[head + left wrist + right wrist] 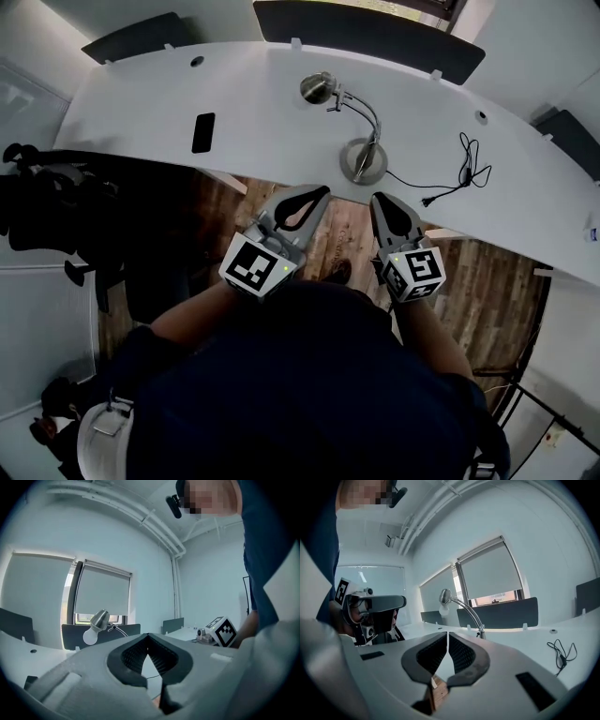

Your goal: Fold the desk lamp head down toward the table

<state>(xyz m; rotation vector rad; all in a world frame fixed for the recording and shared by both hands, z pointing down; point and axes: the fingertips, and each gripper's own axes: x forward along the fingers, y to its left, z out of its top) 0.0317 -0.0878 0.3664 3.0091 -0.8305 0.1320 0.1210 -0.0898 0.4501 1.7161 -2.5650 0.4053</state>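
Note:
A silver desk lamp stands on the white desk. Its round base is near the front edge, and a curved neck rises to the head at the back. In the left gripper view the lamp head with its white bulb tilts down to the left. In the right gripper view the lamp head tops the arched neck. My left gripper and right gripper hover over the floor just short of the desk edge, either side of the base. Both are shut and hold nothing.
A black phone lies on the desk to the left. A black cable coils to the right of the lamp. Dark divider panels line the far edge. A black office chair stands at the left.

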